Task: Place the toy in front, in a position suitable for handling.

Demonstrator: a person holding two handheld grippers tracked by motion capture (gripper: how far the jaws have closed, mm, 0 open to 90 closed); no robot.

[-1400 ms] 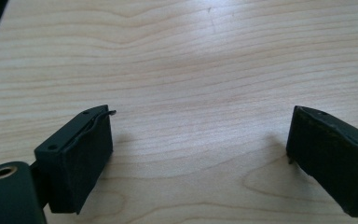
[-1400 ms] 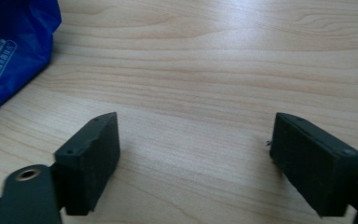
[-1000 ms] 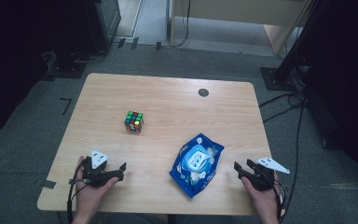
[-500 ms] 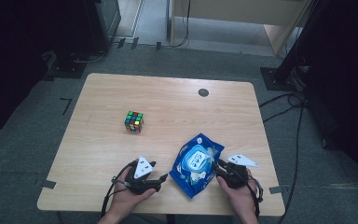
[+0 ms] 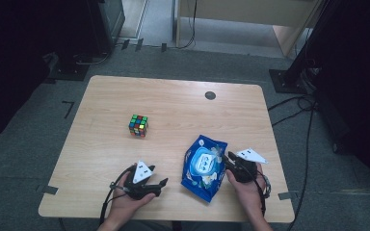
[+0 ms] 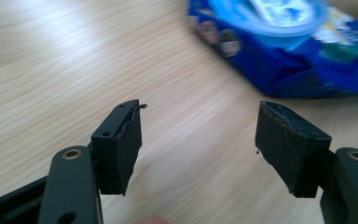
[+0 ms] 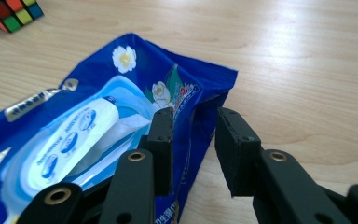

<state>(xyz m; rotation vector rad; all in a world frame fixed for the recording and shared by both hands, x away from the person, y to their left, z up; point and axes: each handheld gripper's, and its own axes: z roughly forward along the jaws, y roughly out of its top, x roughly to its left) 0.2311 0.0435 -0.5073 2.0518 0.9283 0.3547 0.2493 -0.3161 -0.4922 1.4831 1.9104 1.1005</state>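
While the high view has the blue wipes pack (image 5: 203, 167) lying flat on the table (image 5: 173, 115) between the two hands, the right gripper (image 5: 231, 161) sits against the pack's near side edge and the left gripper (image 5: 160, 183) waits just short of its other side, the puzzle cube (image 5: 138, 125) well beyond it. In the left gripper view the jaws, having just widened a little, stand apart over bare wood, the pack ahead, likely ready to steady it. In the right gripper view the jaws straddle the pack's side edge (image 7: 200, 121), narrowed yet not visibly pressing, probably to pinch it.
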